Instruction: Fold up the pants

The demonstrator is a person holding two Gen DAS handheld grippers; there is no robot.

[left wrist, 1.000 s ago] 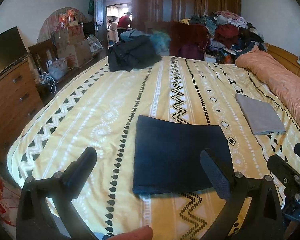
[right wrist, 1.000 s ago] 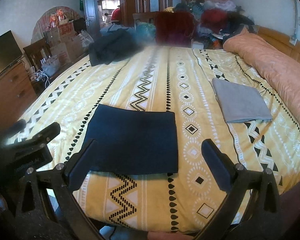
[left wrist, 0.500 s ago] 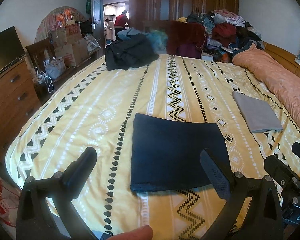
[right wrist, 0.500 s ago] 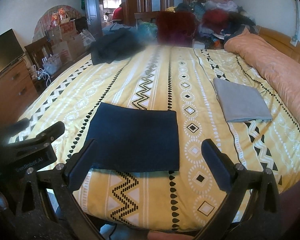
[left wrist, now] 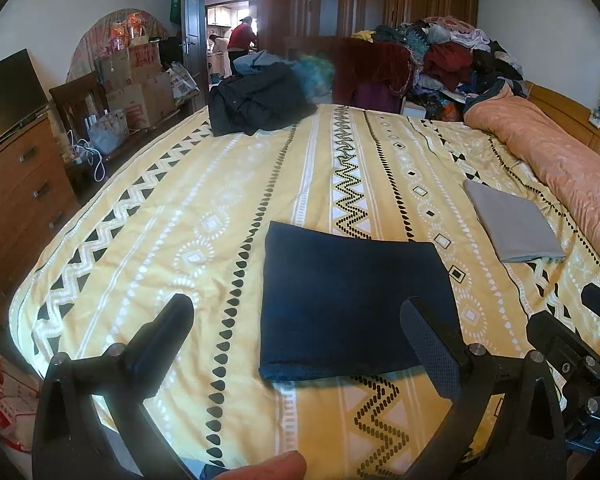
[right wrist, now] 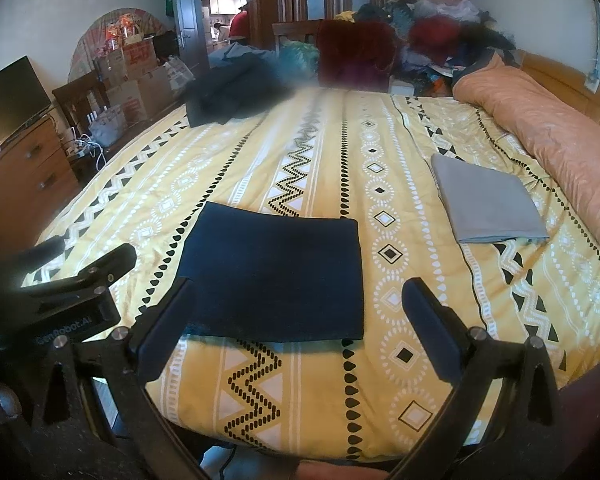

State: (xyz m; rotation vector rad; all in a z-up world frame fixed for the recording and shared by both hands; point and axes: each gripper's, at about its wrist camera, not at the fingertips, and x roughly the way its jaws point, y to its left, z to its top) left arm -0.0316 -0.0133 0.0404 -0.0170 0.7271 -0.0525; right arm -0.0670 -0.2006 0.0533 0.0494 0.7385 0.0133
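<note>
place: home bedroom | evidence: bed (left wrist: 228, 184), dresser (left wrist: 16, 184), clothes pile (left wrist: 444, 56)

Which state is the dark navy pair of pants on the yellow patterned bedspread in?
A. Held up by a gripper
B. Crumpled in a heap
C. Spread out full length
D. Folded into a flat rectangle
D: the dark navy pants lie as a flat rectangle on the yellow patterned bedspread, with both grippers open and empty.

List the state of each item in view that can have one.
Navy pants: folded into a flat rectangle on the bed, untouched.
Grey cloth: folded flat, near the orange quilt.
Dark jacket: heaped, unfolded.
Left tool: open, empty.
Right tool: open, empty.
Door: open.
</note>
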